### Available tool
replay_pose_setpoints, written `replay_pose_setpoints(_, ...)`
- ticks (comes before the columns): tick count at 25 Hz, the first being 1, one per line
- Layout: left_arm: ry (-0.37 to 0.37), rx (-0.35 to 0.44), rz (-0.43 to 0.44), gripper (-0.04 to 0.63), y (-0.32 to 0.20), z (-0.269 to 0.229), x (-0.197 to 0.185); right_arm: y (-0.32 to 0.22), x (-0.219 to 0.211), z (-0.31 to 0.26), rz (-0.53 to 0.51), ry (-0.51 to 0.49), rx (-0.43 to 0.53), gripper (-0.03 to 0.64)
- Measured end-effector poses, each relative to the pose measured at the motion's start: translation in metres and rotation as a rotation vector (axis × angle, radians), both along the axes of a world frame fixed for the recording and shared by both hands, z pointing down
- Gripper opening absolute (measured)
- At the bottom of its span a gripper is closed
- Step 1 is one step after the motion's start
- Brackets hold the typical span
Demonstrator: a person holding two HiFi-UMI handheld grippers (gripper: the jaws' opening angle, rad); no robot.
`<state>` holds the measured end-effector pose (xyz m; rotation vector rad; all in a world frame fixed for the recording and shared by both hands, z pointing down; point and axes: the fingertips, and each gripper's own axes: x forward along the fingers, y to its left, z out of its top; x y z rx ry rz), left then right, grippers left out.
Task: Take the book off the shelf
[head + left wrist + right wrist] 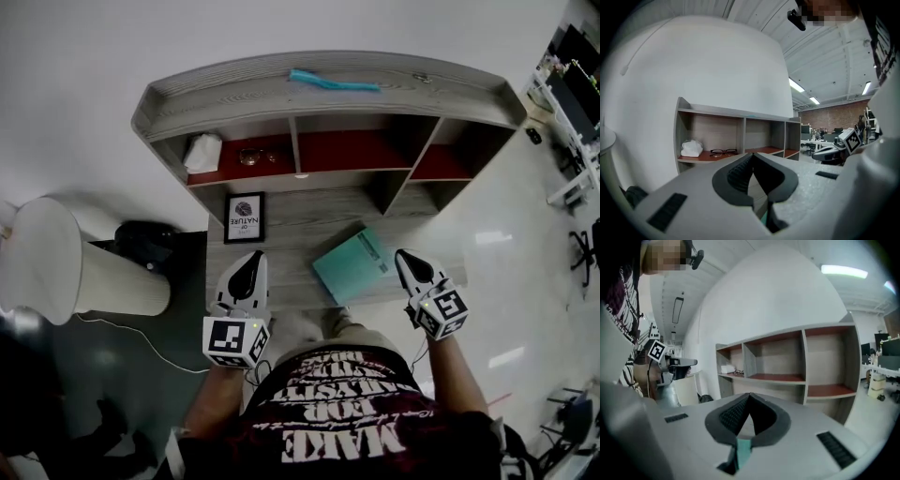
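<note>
A teal book (354, 265) lies flat and askew on the grey lower ledge (281, 234) of the shelf unit (328, 98). My left gripper (250, 256) hovers at the ledge's front edge, left of the book, with its jaws shut and empty. To the right of the book, and apart from it, my right gripper (404, 254) is also shut with nothing held. In the left gripper view the gripper (752, 155) points at the shelf's open compartments. In the right gripper view the gripper (749, 394) does too, and a teal strip of the book (743, 451) shows below through the gap.
A white cloth (202, 150) and glasses (248, 157) lie in the left compartment. A framed picture (244, 217) stands on the ledge. A teal object (333, 82) lies on the shelf's top. A white round stand (56, 262) and a black object (145, 244) are at the left.
</note>
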<state>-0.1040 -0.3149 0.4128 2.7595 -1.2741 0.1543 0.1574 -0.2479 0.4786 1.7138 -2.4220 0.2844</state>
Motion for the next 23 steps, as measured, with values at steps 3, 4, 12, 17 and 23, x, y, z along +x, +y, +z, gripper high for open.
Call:
replay_pose_setpoints(3, -0.001, 0.032, 0.008, 0.008, 0.010, -0.011, -0.002, 0.012, -0.002, -0.036, 0.010, 0.005, 0.046, 0.003)
replay_pose_setpoints(4, -0.005, 0.045, 0.016, 0.007, 0.014, -0.015, -0.002, 0.017, -0.003, -0.047, 0.013, 0.003, 0.059, 0.003)
replay_pose_setpoints(12, -0.052, 0.118, 0.049, 0.008, 0.037, -0.030, 0.005, 0.039, -0.008, -0.098, 0.020, 0.051, 0.123, 0.003)
replay_pose_setpoints(17, -0.052, 0.112, 0.052, 0.008, 0.051, -0.027, 0.010, 0.042, -0.009, -0.105, 0.020, 0.053, 0.159, 0.003)
replay_pose_setpoints(23, -0.052, 0.107, 0.069, 0.007, 0.066, -0.028, 0.022, 0.045, -0.013, -0.103, -0.003, 0.069, 0.133, 0.003)
